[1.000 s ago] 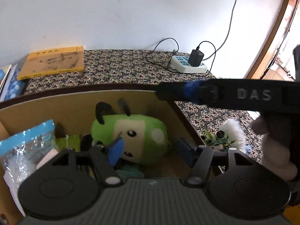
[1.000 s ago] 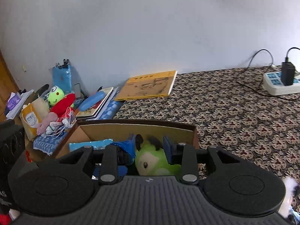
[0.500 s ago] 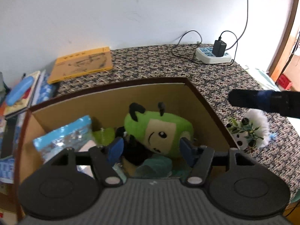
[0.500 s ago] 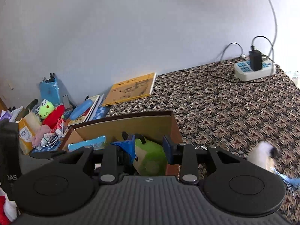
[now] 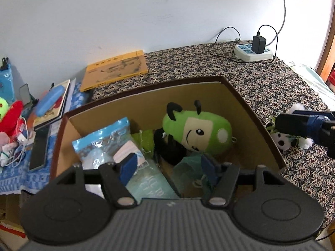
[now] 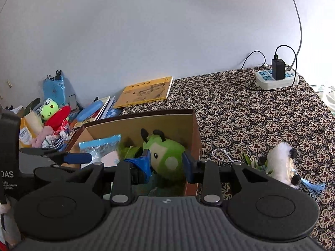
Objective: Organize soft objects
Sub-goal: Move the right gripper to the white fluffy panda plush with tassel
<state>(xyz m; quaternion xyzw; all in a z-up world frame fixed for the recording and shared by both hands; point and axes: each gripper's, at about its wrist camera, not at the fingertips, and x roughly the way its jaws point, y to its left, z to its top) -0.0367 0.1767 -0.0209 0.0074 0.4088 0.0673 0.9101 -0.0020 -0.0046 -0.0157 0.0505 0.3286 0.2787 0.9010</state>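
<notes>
Hovering, both empty and spread, left gripper [image 5: 168,166] over the cardboard box [image 5: 253,113], right gripper [image 6: 166,165] needing to be swinging rightward, straddling the panda plush [image 6: 281,163] squarely before clamping.

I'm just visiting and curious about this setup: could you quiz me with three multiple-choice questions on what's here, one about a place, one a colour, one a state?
1. Where is the green plush toy?
A. in the cardboard box
B. on the yellow book
C. on the power strip

2. What colour is the book by the wall?
A. red
B. yellow
C. purple

3. How is the left claw?
A. shut on the toy
B. open, holding nothing
C. out of view

Answers: 1 A, box walls surround it; 2 B, its cover is yellow; 3 B, its fingers stand apart.
</notes>
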